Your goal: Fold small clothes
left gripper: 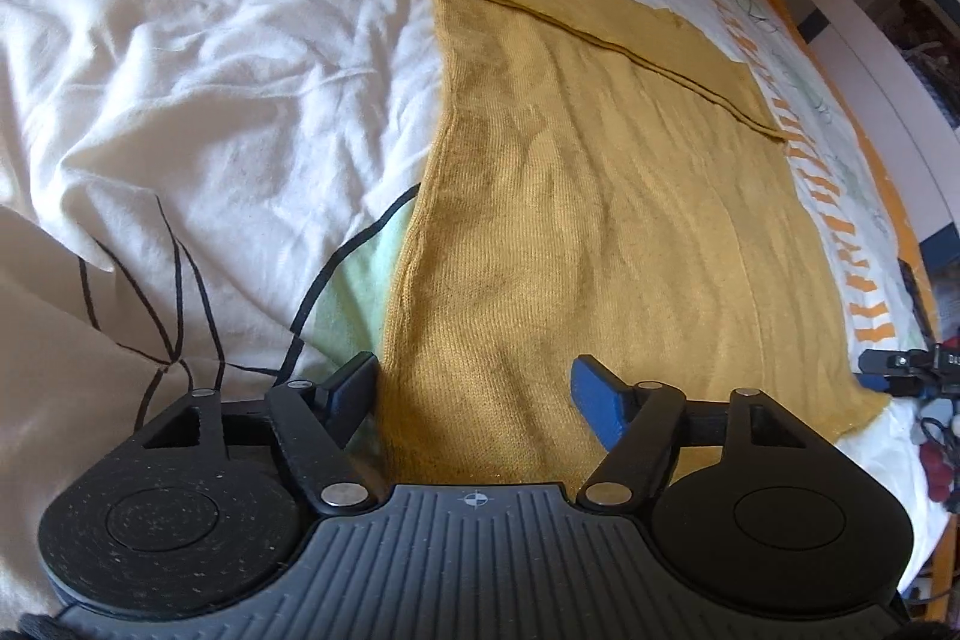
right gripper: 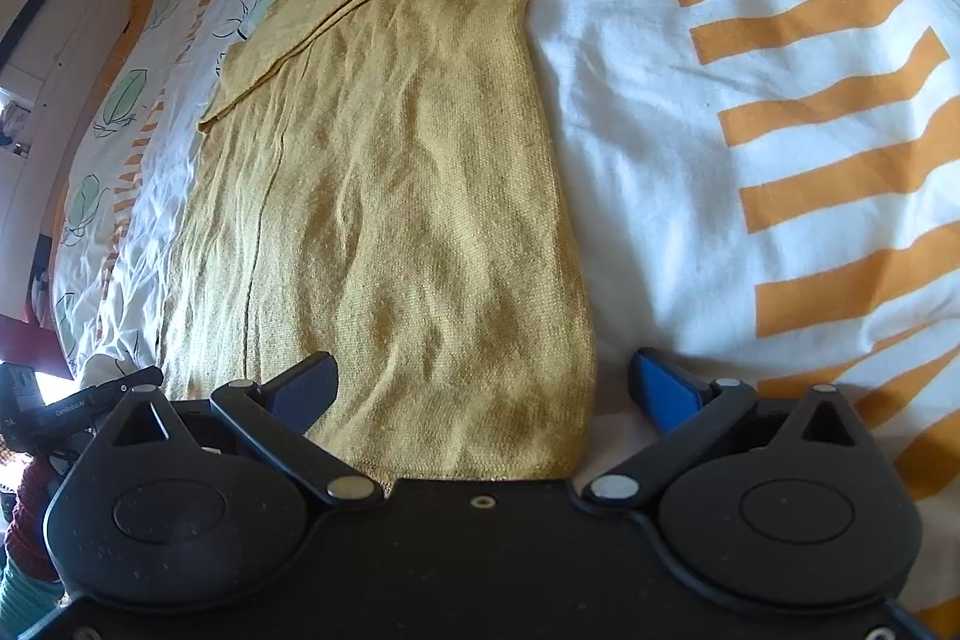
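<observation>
Spread over a bed, a rumpled white duvet cover printed with orange stripes and pale green leaf shapes is seen as the working surface, with shelving and room clutter glimpsed at 3 o'clock in the left wrist view. A mustard-yellow knitted garment is laid flat and lengthwise on it, running from 6 o'clock up towards 12 o'clock, with one sleeve folded diagonally across the upper body near 1 o'clock. The left gripper is held wide open at the garment's near hem, nothing being gripped; its left finger sits just outside the left edge of the cloth. The right gripper is likewise spread wide and empty, straddling the garment's right edge at the hem. The step in hand is judged to be the approach to the bottom hem. Next, each claw would need to be lowered and closed on a hem corner, so that the lower half could be lifted and carried towards 12 o'clock.
</observation>
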`<state>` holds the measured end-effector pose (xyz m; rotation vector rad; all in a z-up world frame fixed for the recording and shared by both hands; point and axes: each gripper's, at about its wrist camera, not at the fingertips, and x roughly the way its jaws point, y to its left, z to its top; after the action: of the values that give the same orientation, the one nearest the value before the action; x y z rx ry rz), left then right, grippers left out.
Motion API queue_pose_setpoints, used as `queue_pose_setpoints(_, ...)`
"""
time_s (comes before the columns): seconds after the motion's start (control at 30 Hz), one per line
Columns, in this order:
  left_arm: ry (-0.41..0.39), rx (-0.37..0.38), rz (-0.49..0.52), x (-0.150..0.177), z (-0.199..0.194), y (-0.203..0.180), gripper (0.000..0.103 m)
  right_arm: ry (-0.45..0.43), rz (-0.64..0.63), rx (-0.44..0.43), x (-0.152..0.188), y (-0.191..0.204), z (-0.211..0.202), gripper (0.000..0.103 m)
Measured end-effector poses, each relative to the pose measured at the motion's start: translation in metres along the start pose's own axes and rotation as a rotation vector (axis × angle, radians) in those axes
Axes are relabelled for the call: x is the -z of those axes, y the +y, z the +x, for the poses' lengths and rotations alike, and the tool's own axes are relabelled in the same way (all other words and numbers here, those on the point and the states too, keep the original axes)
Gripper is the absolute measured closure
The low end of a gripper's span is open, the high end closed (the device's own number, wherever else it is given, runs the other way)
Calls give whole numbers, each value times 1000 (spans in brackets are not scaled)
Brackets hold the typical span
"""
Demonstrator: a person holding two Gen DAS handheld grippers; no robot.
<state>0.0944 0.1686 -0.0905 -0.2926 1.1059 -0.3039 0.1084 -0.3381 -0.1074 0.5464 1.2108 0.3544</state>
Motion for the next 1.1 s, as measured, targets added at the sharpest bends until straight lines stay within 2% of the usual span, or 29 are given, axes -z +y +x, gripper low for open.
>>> queue_pose_setpoints(0.03, 1, -3, -1, 1, -1, 1, 38, 0, 1, -1, 0, 0, -1, 0)
queue_pose_setpoints(0.2, 18, -27, -7, 0, -2, 4, 58, 4, 3, -3, 0, 0, -1, 0)
queue_pose_setpoints(0.33, 30, -20, -21, -3, -4, 8, 64, 15, -1, -10, 0, 2, -3, 0)
queue_pose_setpoints(0.4, 30, -24, -40, -4, -5, 13, 75, 20, -1, -13, 0, 1, -4, 0)
queue_pose_setpoints(0.5, 43, -16, -69, -4, 0, 18, 76, 27, 3, -14, -1, 1, -3, 0)
queue_pose_setpoints(0.63, 68, -24, -21, -7, 7, 11, 76, 38, 7, -12, -3, 0, -2, 0)
queue_pose_setpoints(0.73, 83, -12, 4, -9, 10, 7, 68, 41, 10, -11, -3, 1, -2, 0)
queue_pose_setpoints(0.83, 82, -10, 15, -8, 10, 6, 68, 45, 8, -6, -3, 3, -2, 0)
queue_pose_setpoints(0.87, 71, -15, 15, -7, 8, 5, 81, 49, 3, -5, -3, 4, -2, 0)
queue_pose_setpoints(0.9, 62, -13, 10, -6, 7, 6, 90, 54, -8, -2, -2, 6, -3, 0)
queue_pose_setpoints(0.93, 49, -3, 1, -4, 5, 7, 91, 60, -23, 5, -1, 9, -4, 1)
queue_pose_setpoints(0.97, 33, 1, -4, -3, 2, 7, 95, 62, -47, 24, 0, 12, -5, 8)
queue_pose_setpoints(1.0, 15, 6, -8, -2, -1, 7, 96, 60, -78, 59, 3, 16, -7, 29)
queue_pose_setpoints(1.03, -4, 4, -8, 0, -4, 6, 96, 57, -112, 96, 6, 20, -8, 42)
queue_pose_setpoints(1.07, -28, 3, -4, 1, -9, 3, 96, 54, -139, 120, 9, 23, -10, 66)
queue_pose_setpoints(1.1, -52, 8, -2, 2, -13, 2, 96, 49, -149, 108, 11, 23, -13, 81)
